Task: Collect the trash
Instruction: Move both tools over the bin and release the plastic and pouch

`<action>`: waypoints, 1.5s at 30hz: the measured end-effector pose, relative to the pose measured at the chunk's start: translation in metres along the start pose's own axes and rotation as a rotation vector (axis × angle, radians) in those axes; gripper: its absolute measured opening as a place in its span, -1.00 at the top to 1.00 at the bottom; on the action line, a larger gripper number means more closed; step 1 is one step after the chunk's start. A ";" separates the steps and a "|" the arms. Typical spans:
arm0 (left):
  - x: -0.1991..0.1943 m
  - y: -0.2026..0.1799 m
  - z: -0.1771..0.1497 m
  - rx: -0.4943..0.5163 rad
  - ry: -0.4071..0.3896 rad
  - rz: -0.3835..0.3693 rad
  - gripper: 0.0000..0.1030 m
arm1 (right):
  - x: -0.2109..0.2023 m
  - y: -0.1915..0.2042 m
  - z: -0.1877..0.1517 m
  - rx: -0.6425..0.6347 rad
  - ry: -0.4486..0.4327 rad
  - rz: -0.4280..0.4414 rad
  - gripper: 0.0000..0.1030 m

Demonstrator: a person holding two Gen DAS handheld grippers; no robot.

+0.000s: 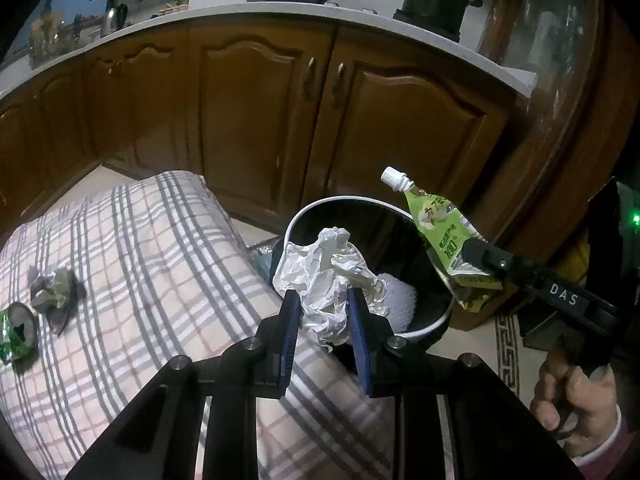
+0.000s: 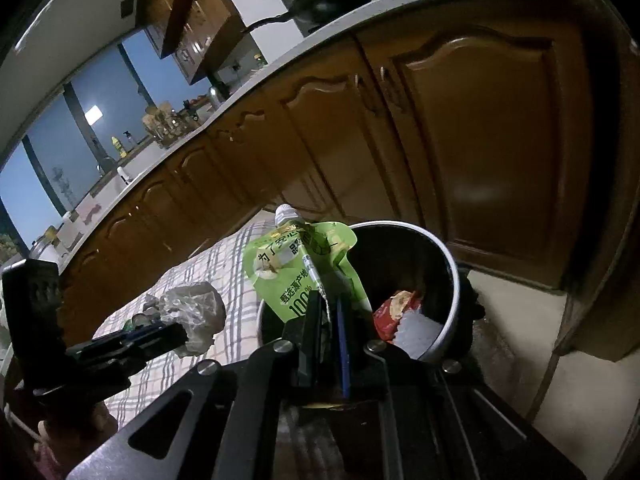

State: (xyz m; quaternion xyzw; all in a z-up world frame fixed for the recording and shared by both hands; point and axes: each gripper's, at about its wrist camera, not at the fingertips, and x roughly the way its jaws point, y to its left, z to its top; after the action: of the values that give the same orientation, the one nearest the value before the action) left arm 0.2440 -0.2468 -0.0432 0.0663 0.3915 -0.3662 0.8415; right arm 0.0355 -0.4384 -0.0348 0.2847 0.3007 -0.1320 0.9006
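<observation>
My left gripper is shut on a crumpled whitish wad, held over the near rim of a round black bin with a white rim. In the right wrist view the same wad sits at the left gripper's tips, left of the bin. My right gripper is shut on the lower edge of a green spouted pouch, which stands upright above the bin's rim. From the left the pouch and right gripper show over the bin's right side. A red wrapper and something white lie inside.
A plaid cloth-covered surface lies left of the bin, with a dark crumpled wrapper and a crushed green can on it. Brown kitchen cabinets stand behind. A hand holds the right gripper. A patterned rug covers the floor.
</observation>
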 end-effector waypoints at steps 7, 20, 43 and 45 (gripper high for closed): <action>0.019 -0.009 0.011 0.018 0.015 0.003 0.54 | 0.008 -0.008 0.004 0.009 0.010 -0.014 0.87; 0.049 -0.030 0.022 0.035 0.058 0.006 0.54 | 0.026 -0.020 0.008 0.008 0.043 -0.045 0.87; 0.067 -0.039 0.036 -0.023 0.109 -0.019 -0.22 | 0.055 -0.034 0.019 0.029 0.103 -0.073 0.32; 0.062 -0.035 0.033 -0.045 0.103 -0.023 -0.31 | 0.051 -0.034 0.018 0.032 0.089 -0.070 0.03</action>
State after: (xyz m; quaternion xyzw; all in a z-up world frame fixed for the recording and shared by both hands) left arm 0.2677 -0.3203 -0.0584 0.0617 0.4430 -0.3633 0.8173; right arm 0.0702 -0.4800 -0.0689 0.2938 0.3479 -0.1553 0.8767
